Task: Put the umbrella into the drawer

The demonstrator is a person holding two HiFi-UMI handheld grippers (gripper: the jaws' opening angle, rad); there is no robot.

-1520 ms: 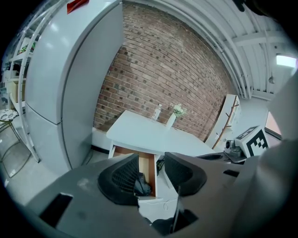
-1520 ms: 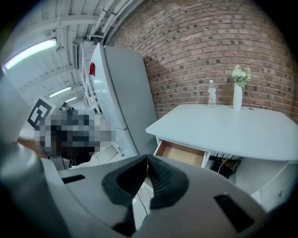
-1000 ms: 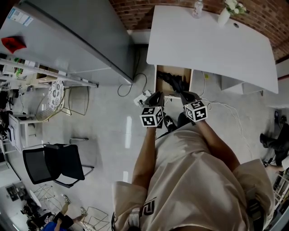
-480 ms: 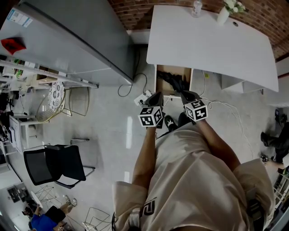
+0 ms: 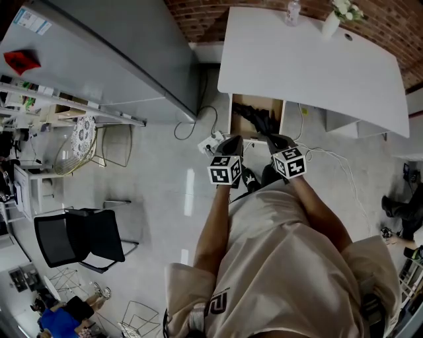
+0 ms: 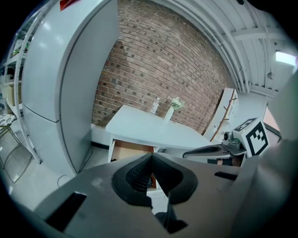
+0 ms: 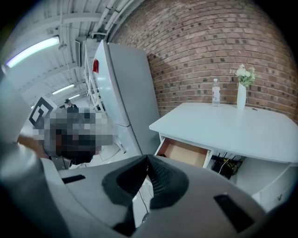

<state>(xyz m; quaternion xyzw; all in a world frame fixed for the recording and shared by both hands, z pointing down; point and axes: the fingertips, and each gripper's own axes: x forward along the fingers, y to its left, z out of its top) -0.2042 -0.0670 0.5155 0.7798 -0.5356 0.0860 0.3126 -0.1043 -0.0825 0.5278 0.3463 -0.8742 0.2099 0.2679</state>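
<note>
In the head view, the wooden drawer (image 5: 233, 119) stands pulled out from under the white desk (image 5: 310, 66). A dark folded umbrella (image 5: 256, 119) lies inside it. My left gripper (image 5: 230, 140) hangs just in front of the drawer's left corner, shut and empty. My right gripper (image 5: 273, 138) is at the drawer's front right, close to the umbrella's near end, and is also shut. In the left gripper view the pads of the left gripper (image 6: 151, 157) meet, with the drawer (image 6: 130, 151) beyond. In the right gripper view the right gripper (image 7: 147, 159) is closed before the drawer (image 7: 184, 154).
A bottle (image 5: 291, 12) and a white vase with flowers (image 5: 329, 23) stand at the desk's far edge. A tall grey fridge (image 5: 112, 59) is to the left. Cables and a power strip (image 5: 211, 142) lie on the floor by the drawer. A black chair (image 5: 79, 241) stands further left.
</note>
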